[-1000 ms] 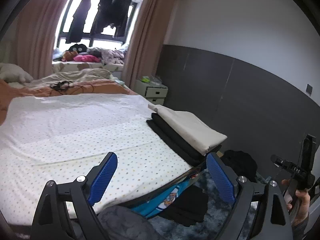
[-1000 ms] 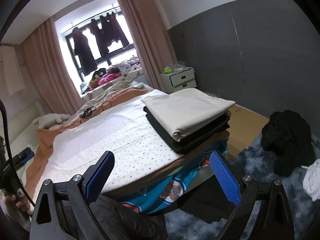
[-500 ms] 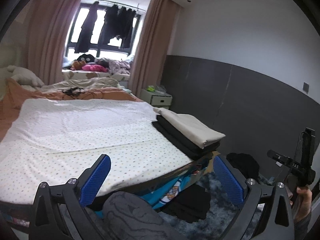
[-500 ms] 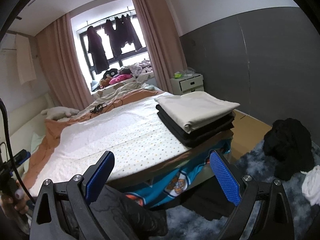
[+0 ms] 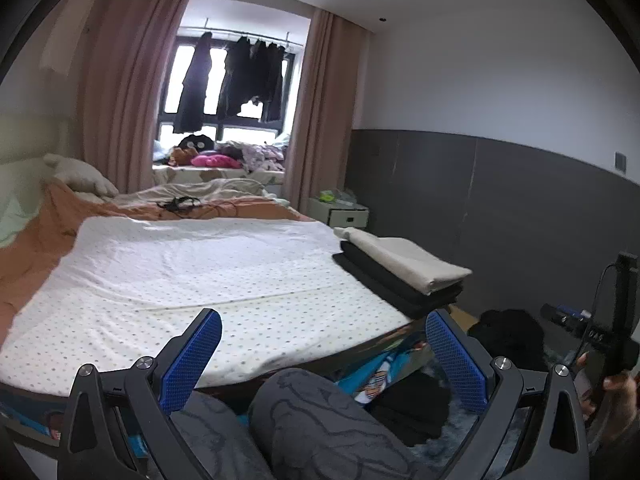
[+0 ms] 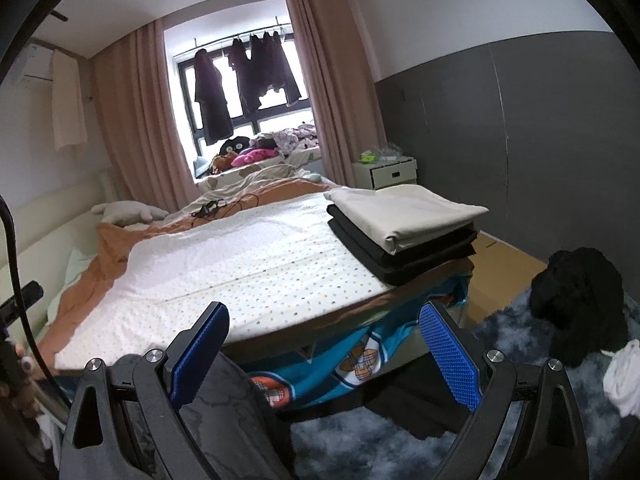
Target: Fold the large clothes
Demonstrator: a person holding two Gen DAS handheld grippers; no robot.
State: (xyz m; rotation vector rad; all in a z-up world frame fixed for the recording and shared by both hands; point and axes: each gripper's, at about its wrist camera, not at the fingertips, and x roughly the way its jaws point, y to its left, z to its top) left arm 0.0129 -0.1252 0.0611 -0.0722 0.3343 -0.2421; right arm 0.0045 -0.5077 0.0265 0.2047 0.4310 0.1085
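Note:
A stack of folded clothes, beige [image 5: 408,258] on black [image 5: 394,284], lies on the right edge of the bed; it also shows in the right wrist view [image 6: 404,216]. A white dotted sheet [image 5: 192,280] covers the bed [image 6: 248,264]. My left gripper [image 5: 320,354] is open and empty, held back from the foot of the bed. My right gripper [image 6: 326,344] is open and empty, also off the bed's foot. A crumpled black garment [image 6: 580,292] lies on the floor at the right, and shows in the left wrist view [image 5: 508,336].
A dark grey rug [image 6: 500,344] covers the floor by the bed, with a white cloth [image 6: 624,376] at its right. A white nightstand [image 6: 388,174] stands by the grey wall. The person's grey-trousered knees [image 5: 312,420] are below the grippers. Clothes hang at the window [image 5: 232,76].
Both grippers have pulled back and tilted up from the bed, so more of the room and ceiling shows. Both stay open and empty. The folded stack has not moved.

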